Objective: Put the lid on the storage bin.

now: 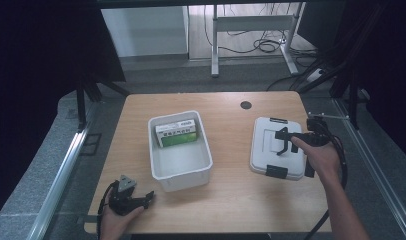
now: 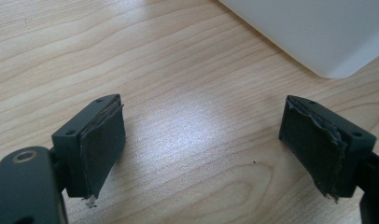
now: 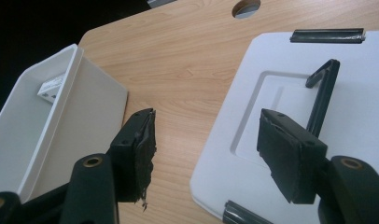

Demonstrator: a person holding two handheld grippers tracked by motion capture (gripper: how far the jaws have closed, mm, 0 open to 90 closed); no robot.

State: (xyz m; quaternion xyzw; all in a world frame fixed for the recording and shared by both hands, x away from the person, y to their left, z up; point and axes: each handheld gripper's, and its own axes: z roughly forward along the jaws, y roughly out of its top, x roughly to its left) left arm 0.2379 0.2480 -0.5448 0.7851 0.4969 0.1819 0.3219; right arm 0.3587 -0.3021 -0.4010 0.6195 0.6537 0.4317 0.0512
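Observation:
A white open bin (image 1: 155, 155) stands left of the table's middle, with a green and white box (image 1: 177, 134) lying in its far end. To its right a white lid (image 1: 266, 155) lies flat, with black clips and a raised black handle (image 3: 324, 93). My right gripper (image 1: 287, 141) hovers over the lid, open; in the right gripper view its jaws (image 3: 206, 144) straddle the lid's (image 3: 360, 102) edge, with the bin (image 3: 89, 107) and box (image 3: 52, 88) at left. My left gripper (image 1: 150, 197) rests at the front left, open over bare wood (image 2: 201, 149) next to a corner of the bin (image 2: 318, 32).
The wooden table (image 1: 226, 200) has a round cable hole (image 1: 246, 105) near its far edge. Beyond it stand a desk's metal legs (image 1: 214, 45) with cables on the floor. Dark stands flank both sides of the table.

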